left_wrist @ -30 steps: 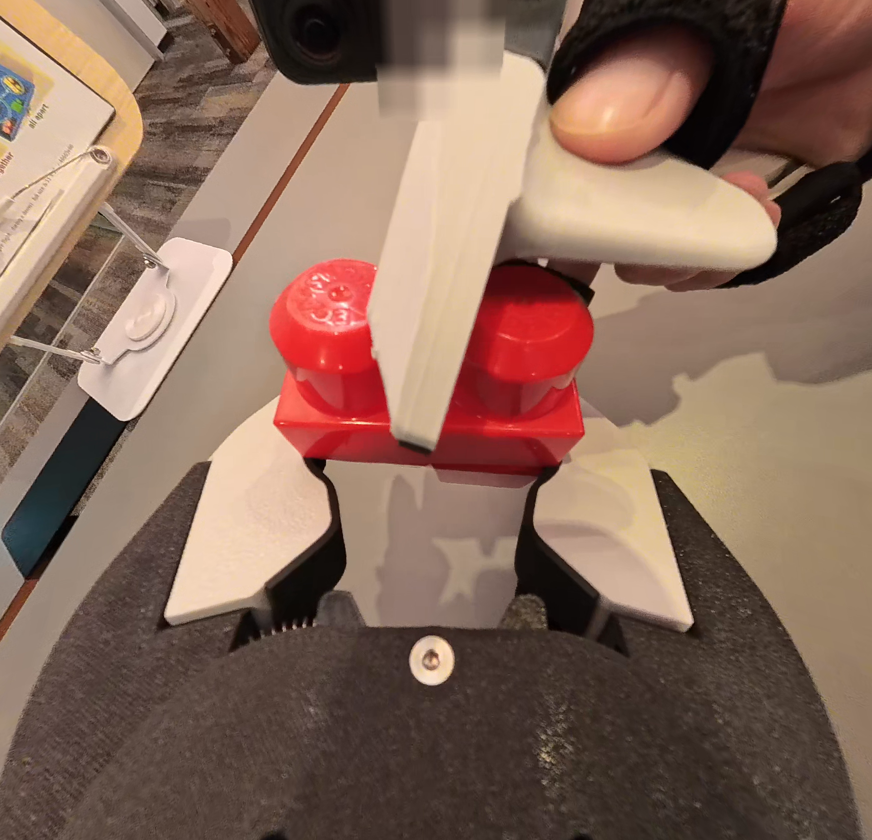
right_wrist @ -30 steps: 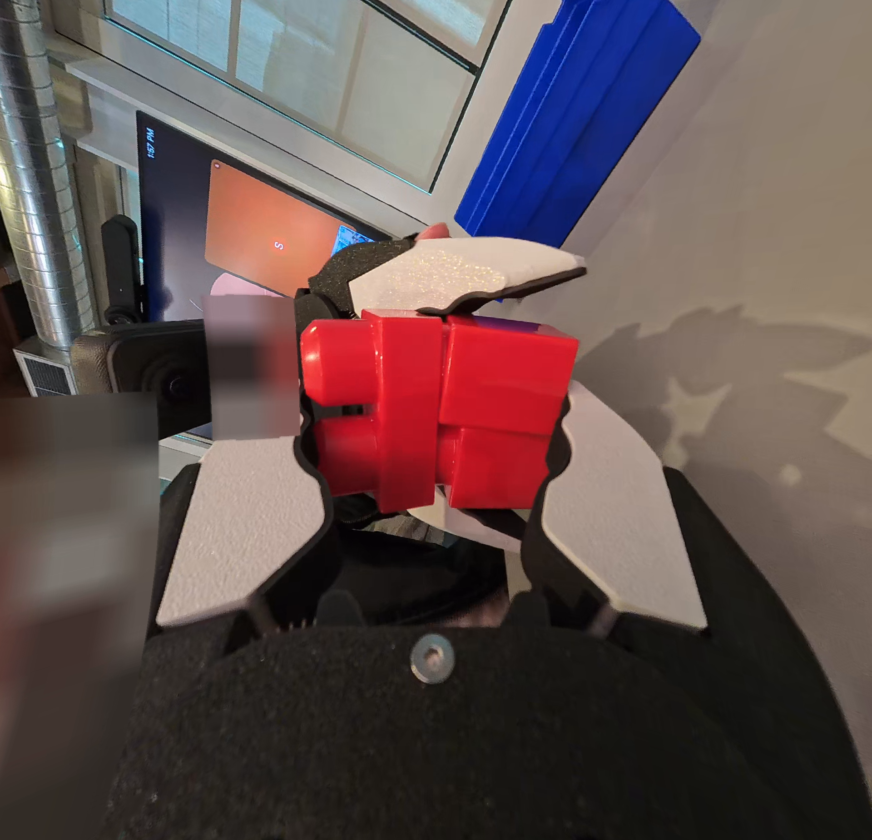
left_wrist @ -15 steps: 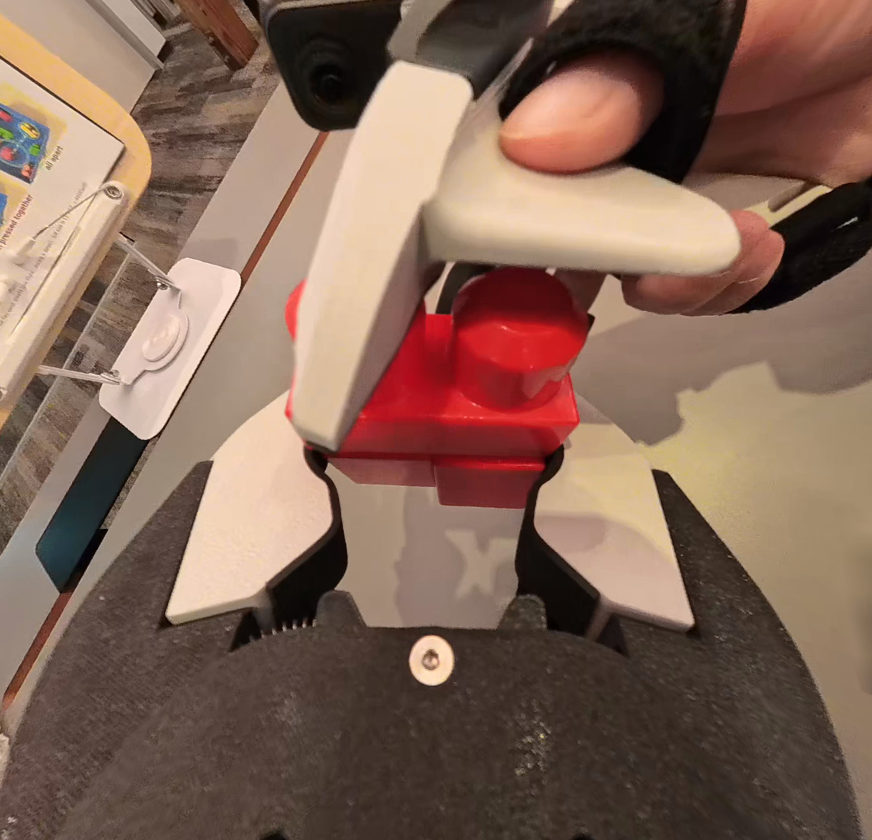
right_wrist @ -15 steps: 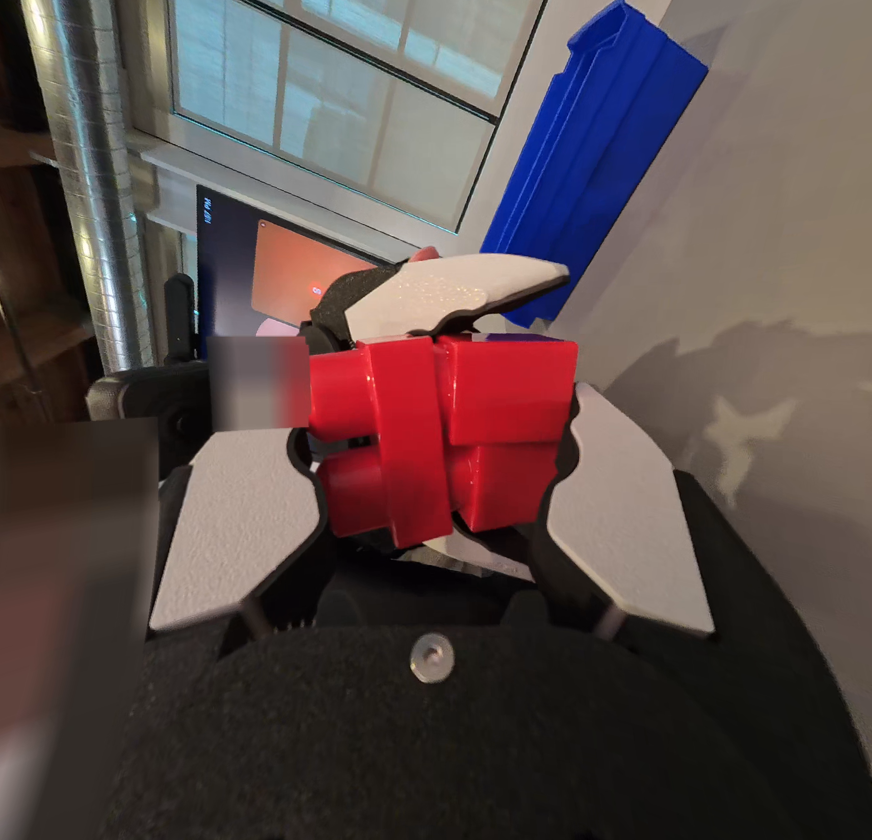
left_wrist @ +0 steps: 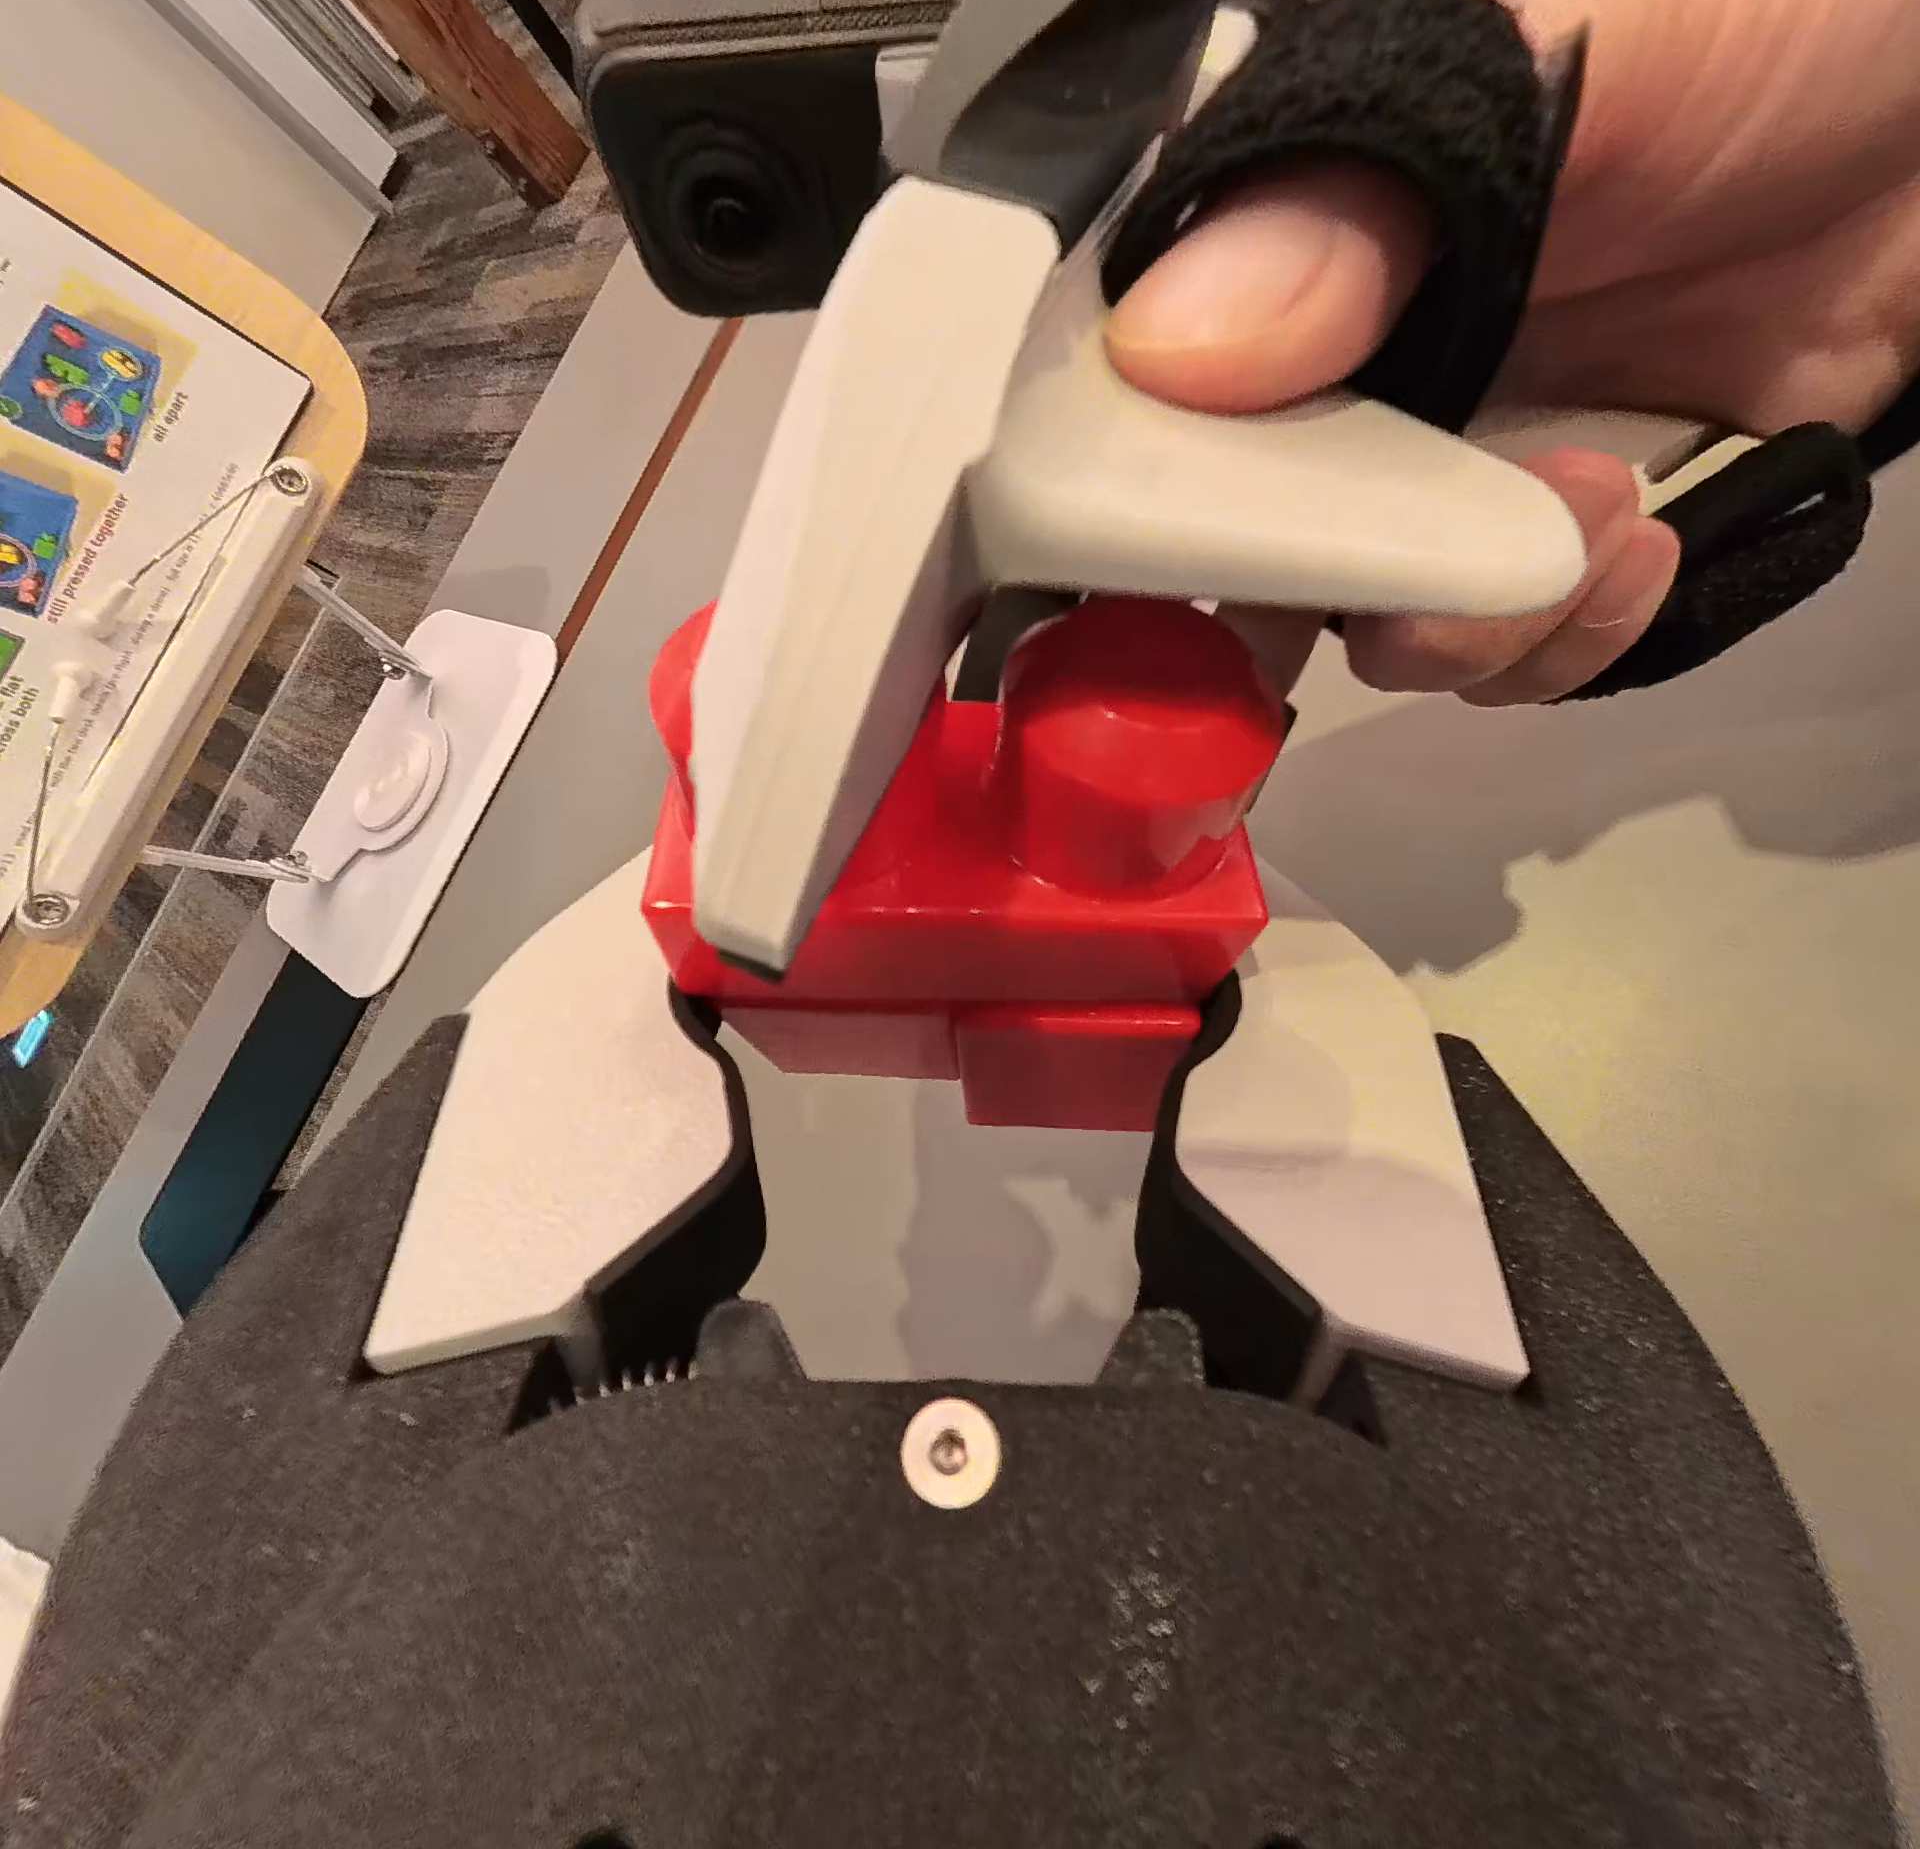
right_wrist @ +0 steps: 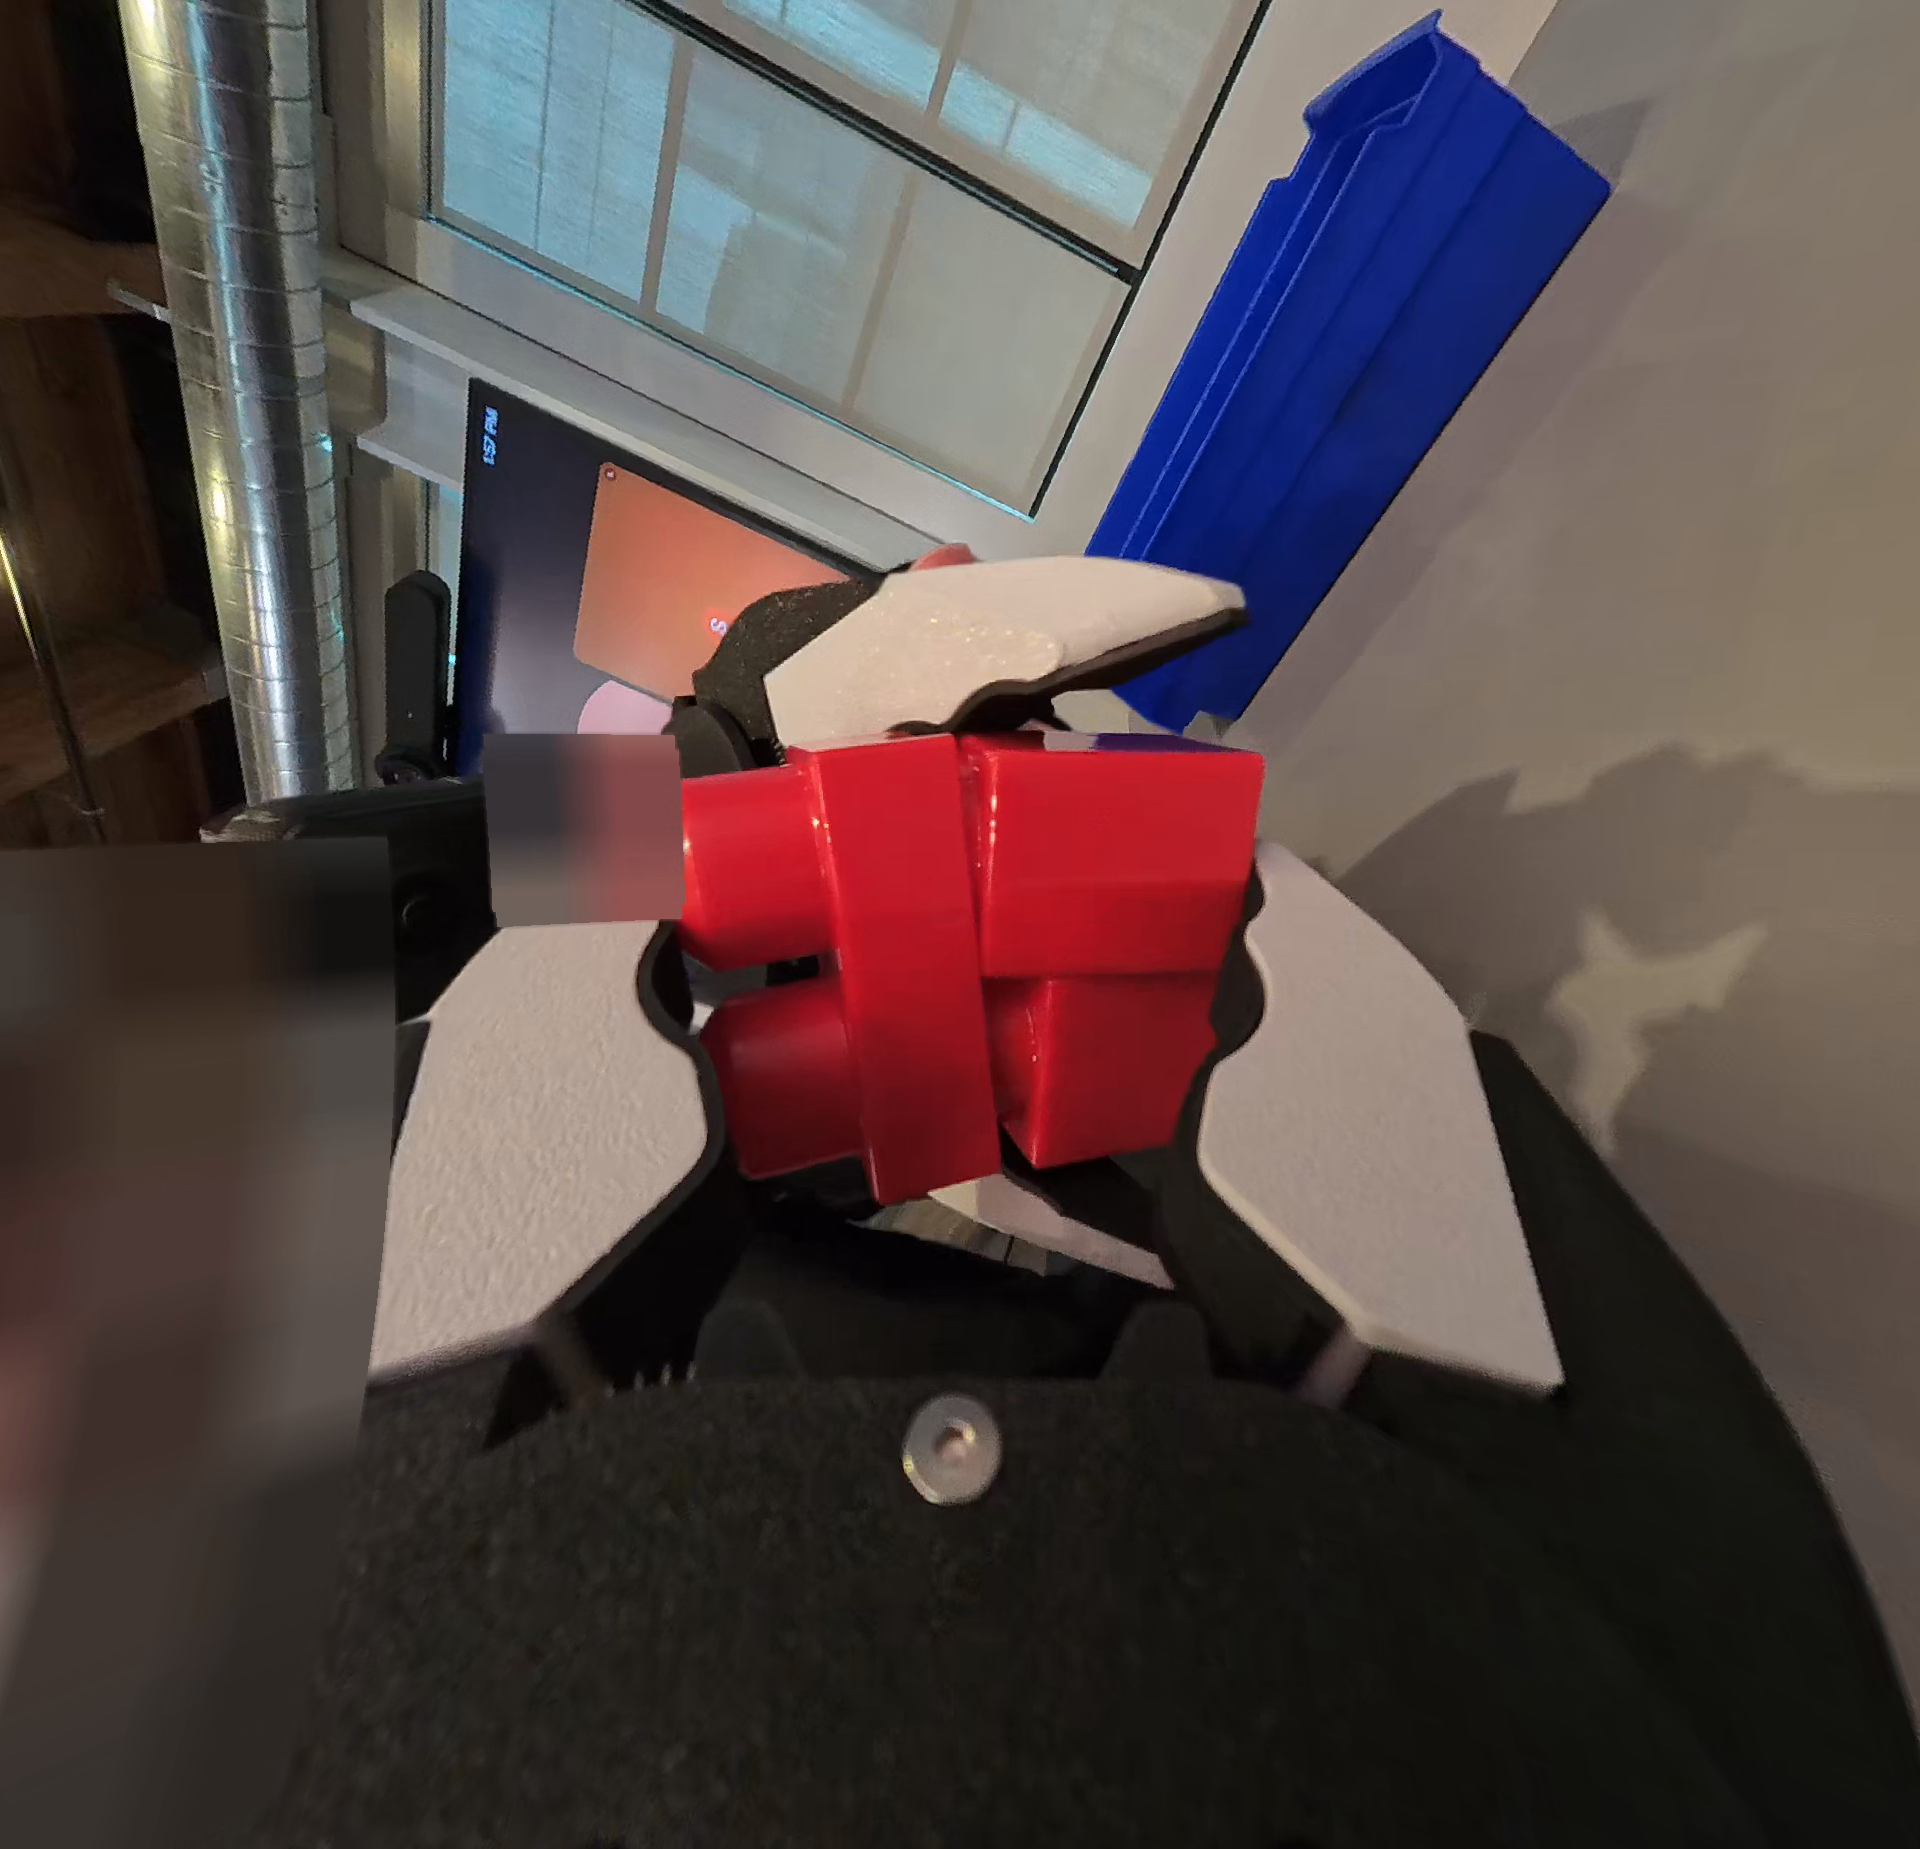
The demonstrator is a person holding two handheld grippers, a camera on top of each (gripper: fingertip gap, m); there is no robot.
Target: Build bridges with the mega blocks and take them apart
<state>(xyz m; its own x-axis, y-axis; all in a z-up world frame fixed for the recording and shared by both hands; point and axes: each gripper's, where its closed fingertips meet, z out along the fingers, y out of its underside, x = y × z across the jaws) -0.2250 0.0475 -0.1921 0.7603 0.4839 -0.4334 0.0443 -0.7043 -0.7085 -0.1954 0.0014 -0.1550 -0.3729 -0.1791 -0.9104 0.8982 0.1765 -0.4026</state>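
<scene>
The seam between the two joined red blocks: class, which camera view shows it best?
The right wrist view: the seam runs unobstructed between both blocks, seen side-on. The left wrist view looks onto the studs, and the right claw covers part of the red blocks.

Red blocks [left_wrist: 966,926], white-fingered black tongs [left_wrist: 956,999], a blue bin [right_wrist: 1351,365], grey table [left_wrist: 1662,1072].

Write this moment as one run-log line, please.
left gripper: shut on red blocks | right gripper: shut on same blocks | blocks: joined, held in the air | blue bin: behind
</scene>
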